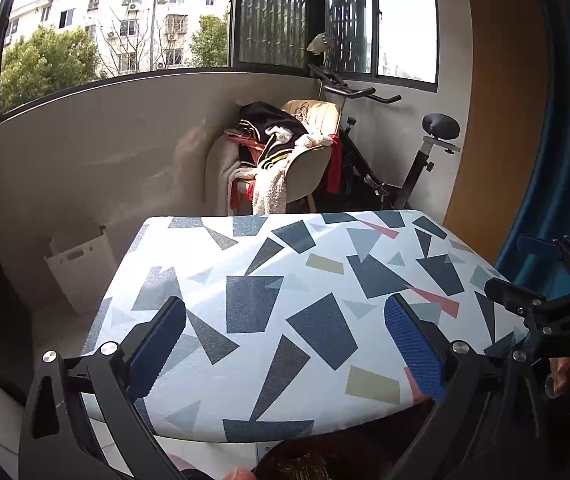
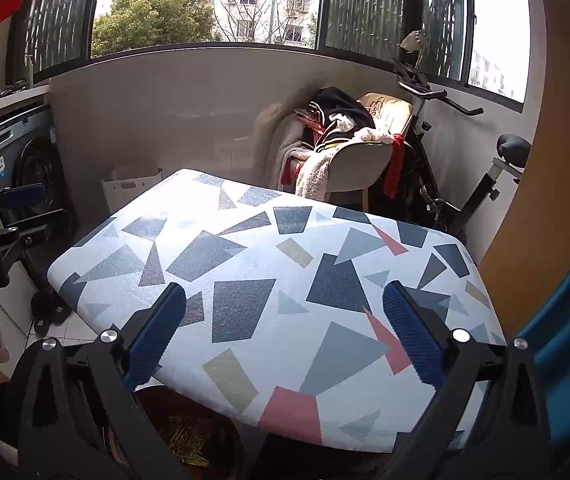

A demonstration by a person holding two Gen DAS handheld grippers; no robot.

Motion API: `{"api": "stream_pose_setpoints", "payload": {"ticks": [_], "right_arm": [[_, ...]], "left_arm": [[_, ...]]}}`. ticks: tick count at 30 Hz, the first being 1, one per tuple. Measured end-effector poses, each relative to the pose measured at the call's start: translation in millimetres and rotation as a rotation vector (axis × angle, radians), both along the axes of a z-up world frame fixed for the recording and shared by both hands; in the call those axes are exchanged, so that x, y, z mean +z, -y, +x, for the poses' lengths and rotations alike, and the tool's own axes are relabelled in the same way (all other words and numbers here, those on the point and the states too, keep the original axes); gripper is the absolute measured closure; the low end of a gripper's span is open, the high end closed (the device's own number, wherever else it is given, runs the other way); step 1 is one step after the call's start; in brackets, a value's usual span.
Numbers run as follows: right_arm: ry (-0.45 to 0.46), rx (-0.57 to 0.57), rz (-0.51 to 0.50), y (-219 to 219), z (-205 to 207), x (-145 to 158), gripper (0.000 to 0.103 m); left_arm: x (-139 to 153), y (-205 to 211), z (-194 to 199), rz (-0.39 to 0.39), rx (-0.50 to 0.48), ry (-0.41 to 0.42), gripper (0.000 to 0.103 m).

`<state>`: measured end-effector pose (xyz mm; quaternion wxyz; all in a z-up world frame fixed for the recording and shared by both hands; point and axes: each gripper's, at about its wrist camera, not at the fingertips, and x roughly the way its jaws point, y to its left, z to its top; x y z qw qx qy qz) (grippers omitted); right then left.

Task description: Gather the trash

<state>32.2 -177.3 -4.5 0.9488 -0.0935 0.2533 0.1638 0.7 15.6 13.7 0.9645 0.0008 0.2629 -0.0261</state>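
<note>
Both my left gripper (image 1: 285, 336) and right gripper (image 2: 284, 332) hang wide open over the bare worktop (image 2: 245, 248), so next I hunt trash, maybe the bin (image 2: 189, 432) at 6 o'clock.

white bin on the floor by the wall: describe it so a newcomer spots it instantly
Start at the patterned table and look past its far left corner to the pale wall under the window. The white plastic bin stands on the floor against that wall, between the table and the grey front-loading washing machine. It is the only white box-shaped container there, with a slot handle cut near its rim.
</note>
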Motion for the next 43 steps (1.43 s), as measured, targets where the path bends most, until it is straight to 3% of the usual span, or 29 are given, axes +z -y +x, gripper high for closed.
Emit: {"api": "stream_pose_setpoints", "payload": {"ticks": [14, 43], "right_arm": [[0.011, -0.009, 0.006, 1, -2, 3, 0.006], [-0.002, -0.018, 0.013, 4, -4, -4, 0.006]], "left_arm": [[-4, 10, -6, 0.062, -0.009, 0.022, 0.006], [-13, 5, 0, 0.053, 0.006, -0.022, 0.006]]}}
